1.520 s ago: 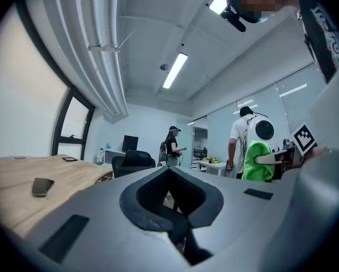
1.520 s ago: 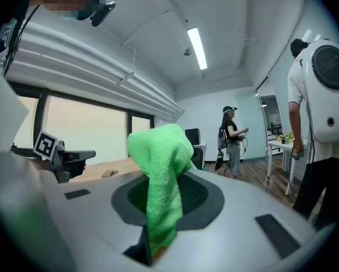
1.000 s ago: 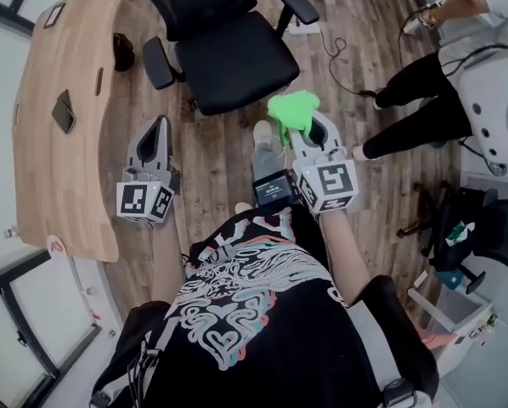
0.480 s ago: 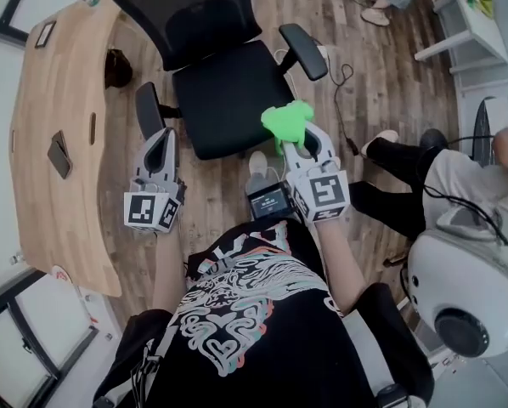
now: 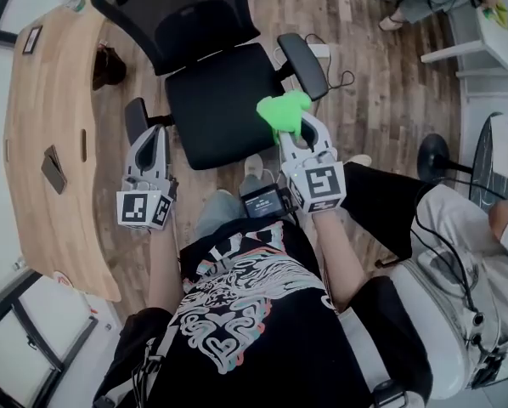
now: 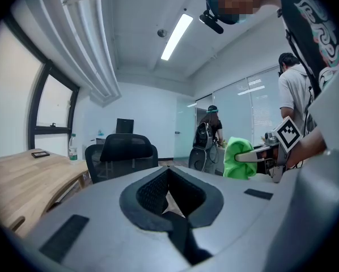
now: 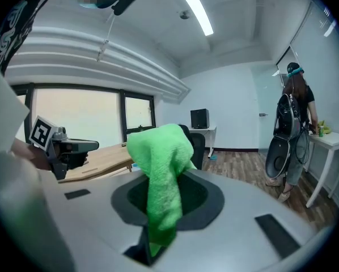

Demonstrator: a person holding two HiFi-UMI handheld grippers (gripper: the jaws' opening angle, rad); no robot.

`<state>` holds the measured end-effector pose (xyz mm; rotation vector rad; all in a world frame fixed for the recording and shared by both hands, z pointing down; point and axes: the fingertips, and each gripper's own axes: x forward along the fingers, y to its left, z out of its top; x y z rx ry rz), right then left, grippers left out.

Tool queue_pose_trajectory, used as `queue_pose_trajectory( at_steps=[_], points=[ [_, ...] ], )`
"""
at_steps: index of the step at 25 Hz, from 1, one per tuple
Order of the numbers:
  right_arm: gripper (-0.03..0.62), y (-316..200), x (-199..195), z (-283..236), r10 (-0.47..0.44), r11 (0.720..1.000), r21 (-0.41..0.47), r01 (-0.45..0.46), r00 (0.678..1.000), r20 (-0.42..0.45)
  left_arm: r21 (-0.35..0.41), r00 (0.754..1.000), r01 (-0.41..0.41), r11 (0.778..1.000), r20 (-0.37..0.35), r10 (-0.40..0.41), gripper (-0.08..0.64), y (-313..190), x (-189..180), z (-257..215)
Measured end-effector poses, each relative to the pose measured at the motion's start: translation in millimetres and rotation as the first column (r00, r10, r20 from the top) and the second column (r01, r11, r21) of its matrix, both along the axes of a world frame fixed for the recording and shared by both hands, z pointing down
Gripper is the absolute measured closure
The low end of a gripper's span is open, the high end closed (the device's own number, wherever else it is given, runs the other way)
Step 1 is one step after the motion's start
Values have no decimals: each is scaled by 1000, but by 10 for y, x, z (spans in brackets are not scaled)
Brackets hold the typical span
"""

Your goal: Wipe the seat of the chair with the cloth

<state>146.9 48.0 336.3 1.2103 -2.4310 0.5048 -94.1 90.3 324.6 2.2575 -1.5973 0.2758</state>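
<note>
Since wiping seems not yet begun, the next move is to lower the cloth flat onto the seat. Nearest, the left tongs (image 5: 151, 138) are closed and empty. The right tongs (image 5: 301, 133) are clamped on the green cloth (image 5: 281, 113), held by the chair seat (image 5: 211, 100)'s right edge.

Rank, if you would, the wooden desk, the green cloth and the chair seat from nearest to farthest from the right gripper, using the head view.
1. Green cloth: clamped in the right gripper itself.
2. Chair seat: just ahead, to its left.
3. Wooden desk: far left, beyond the left gripper.
</note>
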Motion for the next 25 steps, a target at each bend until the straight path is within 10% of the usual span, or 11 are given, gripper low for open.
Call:
queue_pose_trajectory(
  at_steps=[8,25],
  points=[
    [537,573,-70,-3157,31,975,221,-32,999,11,209,998,-61,976,28,56,558,435,-14,-3090],
    [537,150,-165,-2150,45,995,88,-38,996,-77,111,997,-70,991,16,69,558,22,-63,-2167]
  ],
)
